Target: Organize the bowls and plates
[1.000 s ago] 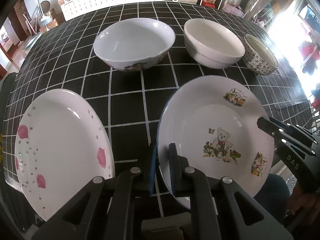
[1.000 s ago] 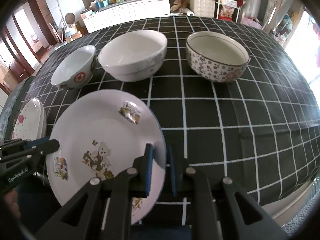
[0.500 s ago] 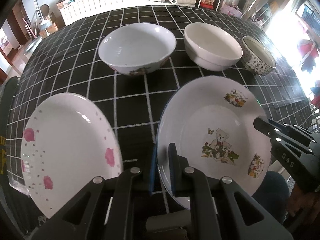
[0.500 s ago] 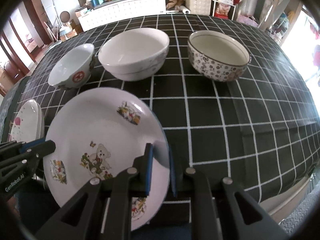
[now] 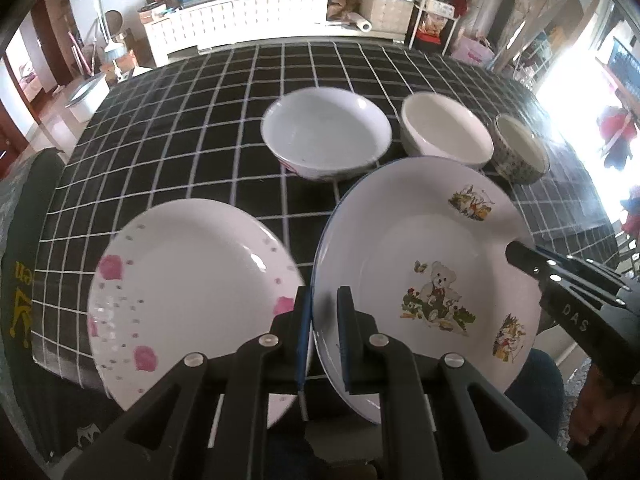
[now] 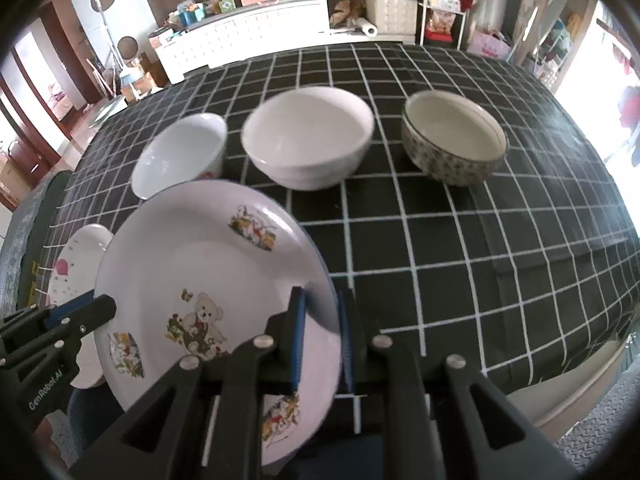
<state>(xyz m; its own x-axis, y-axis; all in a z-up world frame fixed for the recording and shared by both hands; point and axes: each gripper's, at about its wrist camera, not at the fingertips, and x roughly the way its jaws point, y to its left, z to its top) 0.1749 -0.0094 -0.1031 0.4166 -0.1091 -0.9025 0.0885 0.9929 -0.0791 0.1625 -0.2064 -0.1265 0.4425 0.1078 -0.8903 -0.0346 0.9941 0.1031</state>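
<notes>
A white plate with a teddy bear print (image 5: 424, 248) (image 6: 208, 256) hangs tilted above the near edge of the black checked table (image 5: 180, 140). My left gripper (image 5: 320, 312) is shut on the plate's left rim. On the opposite rim my right gripper (image 6: 322, 312) is shut too. Each gripper shows in the other's view: the right one (image 5: 516, 250) and the left one (image 6: 104, 306). A white plate with pink flowers (image 5: 188, 280) (image 6: 80, 256) lies to the left, at the table's near edge.
Three bowls stand in a row behind the plates: a wide white one (image 5: 326, 140), a plain white one (image 6: 306, 136) and a flower-patterned one (image 6: 452, 136). The table's near right edge (image 6: 560, 380) drops off. A dark chair back (image 5: 24, 240) stands at the left.
Both grippers have risen with the teddy bear plate held between them. The table and bowls now look farther away, and more of the room shows behind.
</notes>
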